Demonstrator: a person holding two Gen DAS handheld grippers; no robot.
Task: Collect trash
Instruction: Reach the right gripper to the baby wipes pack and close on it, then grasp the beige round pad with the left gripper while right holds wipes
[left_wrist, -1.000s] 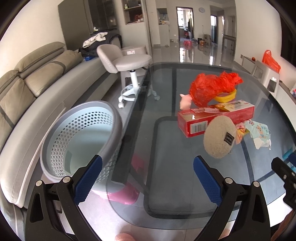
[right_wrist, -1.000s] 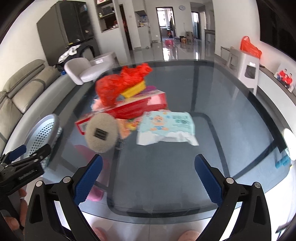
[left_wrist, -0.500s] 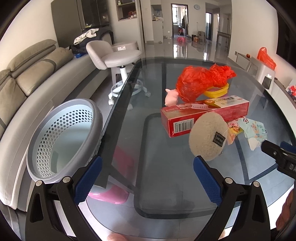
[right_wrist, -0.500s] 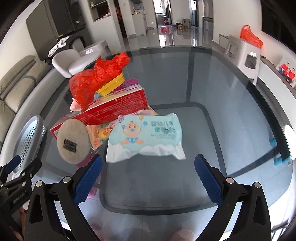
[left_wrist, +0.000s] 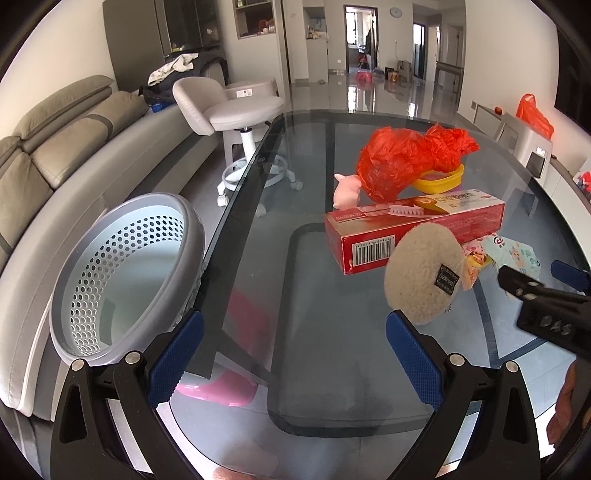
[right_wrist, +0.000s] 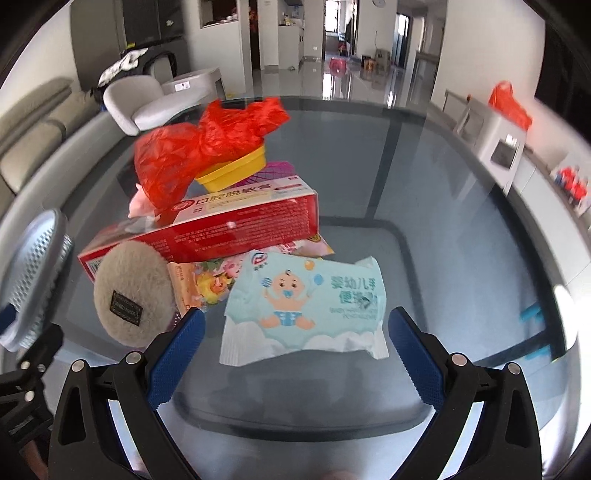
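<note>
Holding both grippers low over the glass worktop, I am keeping each pair of jaws spread wide and gripping nothing. My right gripper is pointing at the wipes packet, which is lying flat just ahead, between the jaws' tips. My left gripper is facing bare glass — the round pad and red box are sitting ahead-right, the mesh bin beside the worktop's left edge. The far wrappers are blurring together.

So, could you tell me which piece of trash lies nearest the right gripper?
The pale blue wipes pack lies right before the open right gripper; the red box and red bag sit farther back.
</note>
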